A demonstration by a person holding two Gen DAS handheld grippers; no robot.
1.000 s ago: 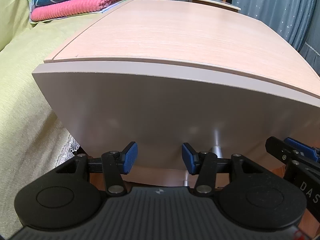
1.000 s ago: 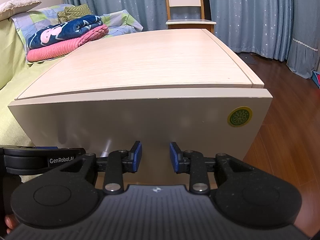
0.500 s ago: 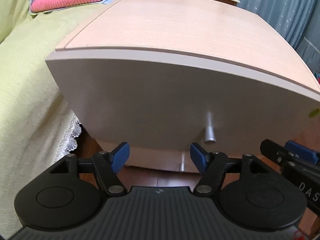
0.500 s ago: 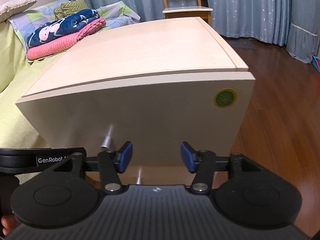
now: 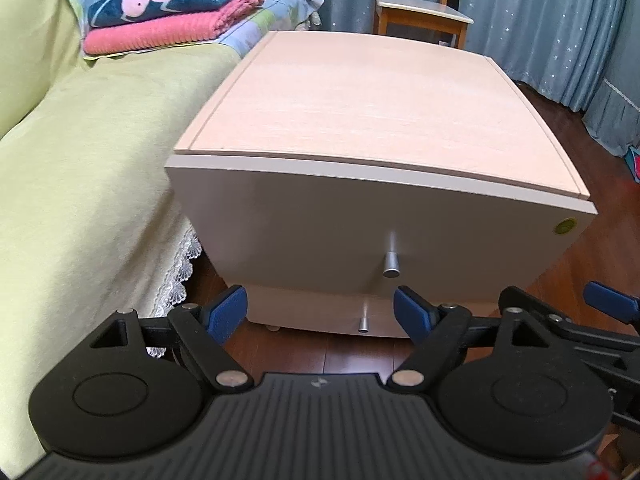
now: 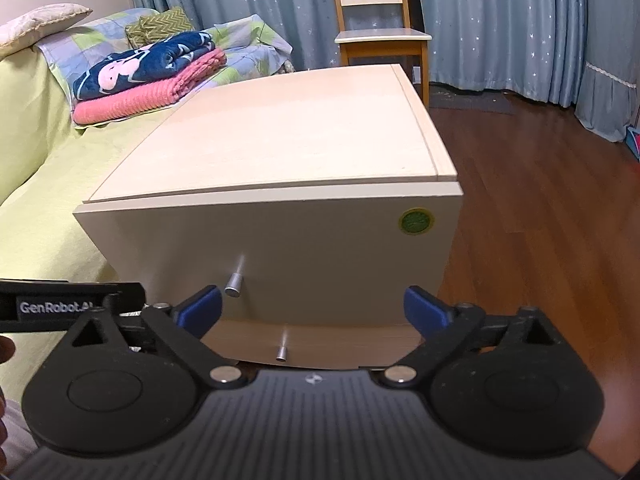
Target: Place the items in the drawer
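Note:
A pale wood bedside cabinet (image 5: 360,120) (image 6: 288,136) stands on the floor in front of me. Its upper drawer front (image 5: 340,232) (image 6: 304,256) is shut and carries a silver knob (image 5: 391,266) (image 6: 234,285). A lower drawer front (image 6: 320,340) below has its own small knob (image 5: 364,322) (image 6: 281,351). My left gripper (image 5: 320,314) is open and empty, a little back from the drawer fronts. My right gripper (image 6: 312,310) is open wide and empty, also short of the cabinet. No loose items show.
A bed with a yellow-green cover (image 5: 80,168) runs along the cabinet's left side, with folded blankets (image 5: 172,12) (image 6: 148,76) on it. A wooden chair (image 6: 380,36) and blue curtains (image 6: 500,20) stand behind. Wood floor (image 6: 540,208) lies to the right.
Both grippers have drawn back from the upper drawer front and their fingers have spread wider. The knobs and lower drawer have come into view.

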